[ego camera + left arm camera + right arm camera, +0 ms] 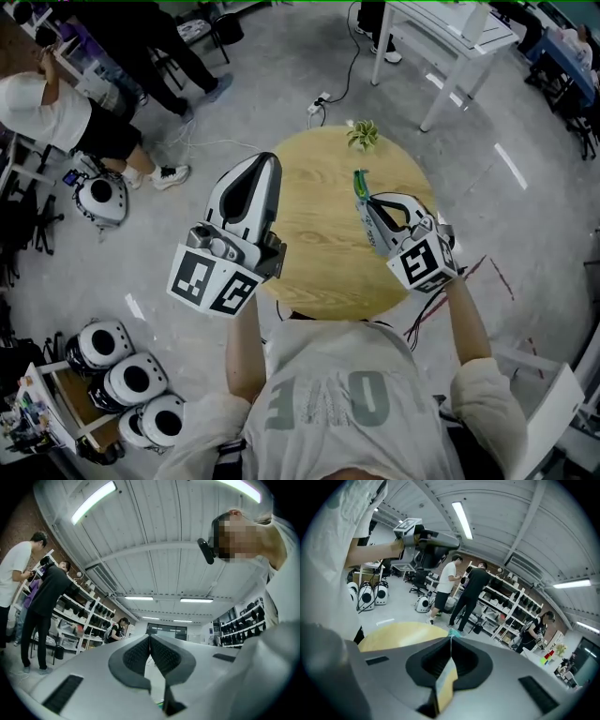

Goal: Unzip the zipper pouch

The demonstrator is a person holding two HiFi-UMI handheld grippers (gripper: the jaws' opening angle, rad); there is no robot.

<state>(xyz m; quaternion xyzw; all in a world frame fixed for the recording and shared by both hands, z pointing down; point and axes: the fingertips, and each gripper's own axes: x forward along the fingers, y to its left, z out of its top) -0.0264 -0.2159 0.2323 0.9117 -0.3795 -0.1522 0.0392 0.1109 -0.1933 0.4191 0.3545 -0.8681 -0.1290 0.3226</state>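
Observation:
In the head view my right gripper hangs over the right side of the round wooden table, shut on the zipper pouch, a thin clear pouch with a teal-green edge seen edge-on. The right gripper view shows the same grip: the pouch is pinched flat between the dark pads of the right gripper, its teal tip poking out past the jaws. My left gripper is raised over the table's left edge, apart from the pouch. In the left gripper view the left gripper points up at the ceiling, shut, with nothing between its pads.
A small green plant stands at the table's far edge. A white table is at the back right, a power strip and cables lie on the floor. People stand at the back left by shelves. Several white round cases sit at the lower left.

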